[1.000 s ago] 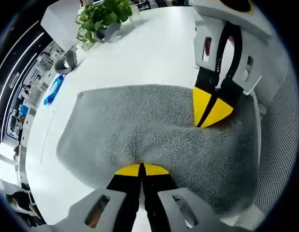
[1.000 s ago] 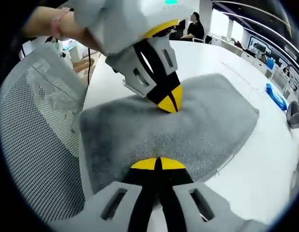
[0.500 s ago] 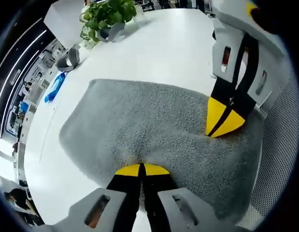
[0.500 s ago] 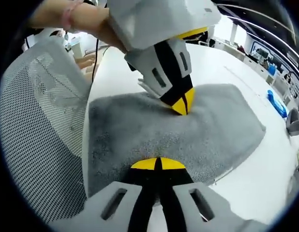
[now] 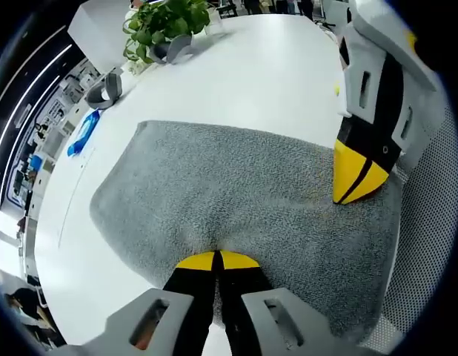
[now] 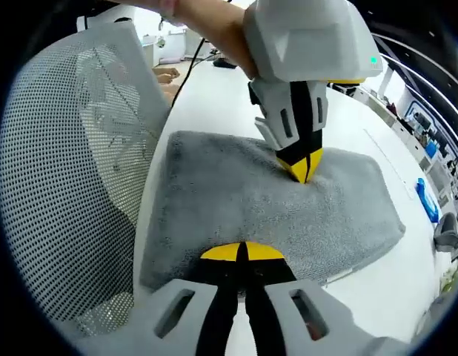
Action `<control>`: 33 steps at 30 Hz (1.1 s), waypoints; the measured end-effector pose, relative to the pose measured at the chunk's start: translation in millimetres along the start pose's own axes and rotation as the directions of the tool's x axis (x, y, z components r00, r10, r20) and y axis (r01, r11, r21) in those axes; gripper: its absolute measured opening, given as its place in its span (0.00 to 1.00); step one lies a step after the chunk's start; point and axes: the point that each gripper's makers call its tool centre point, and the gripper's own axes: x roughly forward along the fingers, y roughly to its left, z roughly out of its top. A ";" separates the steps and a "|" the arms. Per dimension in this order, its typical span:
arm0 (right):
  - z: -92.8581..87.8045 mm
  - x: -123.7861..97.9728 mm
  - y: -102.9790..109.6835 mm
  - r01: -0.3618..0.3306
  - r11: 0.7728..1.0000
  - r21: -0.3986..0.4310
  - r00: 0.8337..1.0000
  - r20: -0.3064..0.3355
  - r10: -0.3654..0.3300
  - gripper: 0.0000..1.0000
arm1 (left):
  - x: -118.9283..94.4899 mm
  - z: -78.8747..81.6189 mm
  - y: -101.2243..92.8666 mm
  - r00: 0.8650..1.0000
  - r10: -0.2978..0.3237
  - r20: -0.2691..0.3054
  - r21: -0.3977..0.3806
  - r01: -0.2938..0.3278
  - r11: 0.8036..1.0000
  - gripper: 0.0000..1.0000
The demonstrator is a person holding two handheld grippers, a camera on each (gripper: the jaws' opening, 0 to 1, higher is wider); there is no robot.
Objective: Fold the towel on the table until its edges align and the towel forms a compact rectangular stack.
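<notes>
Both tongs, left (image 5: pixel 216 260) and right (image 6: pixel 241 252), clamp the towel (image 5: pixel 236 193); plant (image 5: pixel 161 22) and mesh chair (image 6: pixel 66 170) nearby

**Grey tools showing yellow tips**

Each tool is wearing a pale grey housing with slotted openings, black inner jaws and yellow tips: the left tool (image 5: pixel 217 261), the right tool (image 6: pixel 241 252). A small green light is glowing on the left tool's housing in the right gripper view.

A big white table (image 5: pixel 273 67) has a green plant (image 5: pixel 164 21) at its far end. A mesh chair (image 6: pixel 73 185) stands near.
</notes>
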 end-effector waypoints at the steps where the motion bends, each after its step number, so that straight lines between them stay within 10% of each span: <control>1: -2.2 -2.6 3.6 -0.005 1.000 -0.009 1.000 -0.002 0.005 0.00 | -0.2 0.0 -0.1 1.000 0.002 0.002 -0.001 -0.002 1.000 0.01; 8: -16.9 -21.0 38.6 -0.059 0.997 -0.054 0.998 0.005 0.060 0.00 | -0.2 0.0 0.1 1.000 0.006 0.006 -0.004 -0.006 1.000 0.01; 33: -22.7 -32.1 55.4 -0.119 0.987 -0.105 0.993 -0.026 0.117 0.07 | -1.1 0.4 0.2 0.997 0.018 0.078 -0.019 -0.017 1.000 0.01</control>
